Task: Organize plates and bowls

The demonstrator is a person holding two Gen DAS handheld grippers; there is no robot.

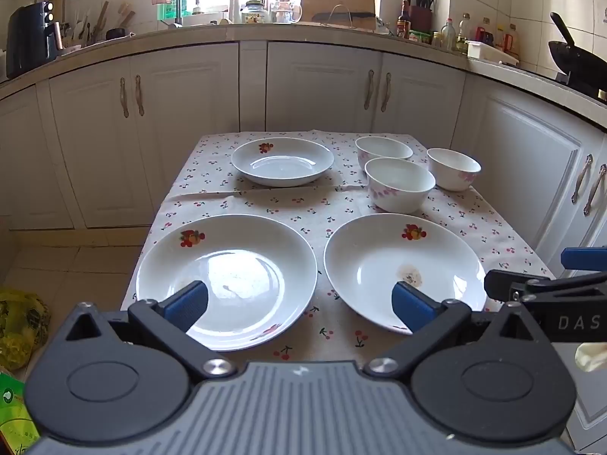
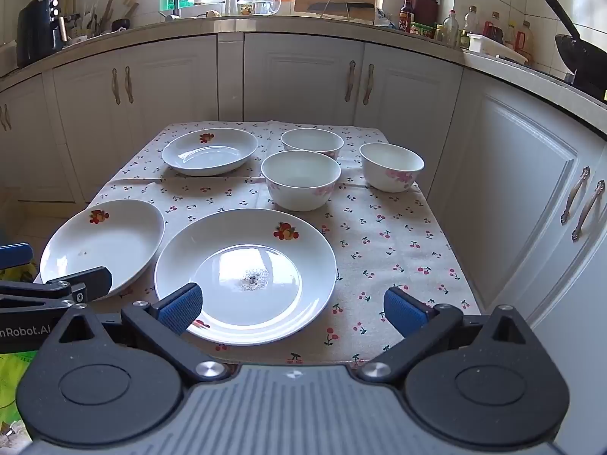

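Three white fruit-print plates lie on the cherry-print tablecloth: near left plate [image 1: 227, 280] [image 2: 102, 242], near right plate [image 1: 402, 265] [image 2: 246, 273], far plate [image 1: 282, 161] [image 2: 210, 151]. Three white bowls with pink flowers stand at the far right: front bowl [image 1: 399, 184] [image 2: 301, 179], back bowl [image 1: 383, 148] [image 2: 312, 140], right bowl [image 1: 453, 168] [image 2: 391, 166]. My left gripper [image 1: 299, 305] is open and empty above the near edge, between the two near plates. My right gripper [image 2: 292, 309] is open and empty above the near right plate's front edge; its finger also shows in the left wrist view [image 1: 546, 288].
The small table [image 2: 398, 250] stands in a kitchen with white cabinets [image 1: 315, 83] behind and to the right. A counter holds bottles, a knife block and a wok [image 1: 576, 60]. A yellow-green bag [image 1: 21, 322] lies on the floor at the left.
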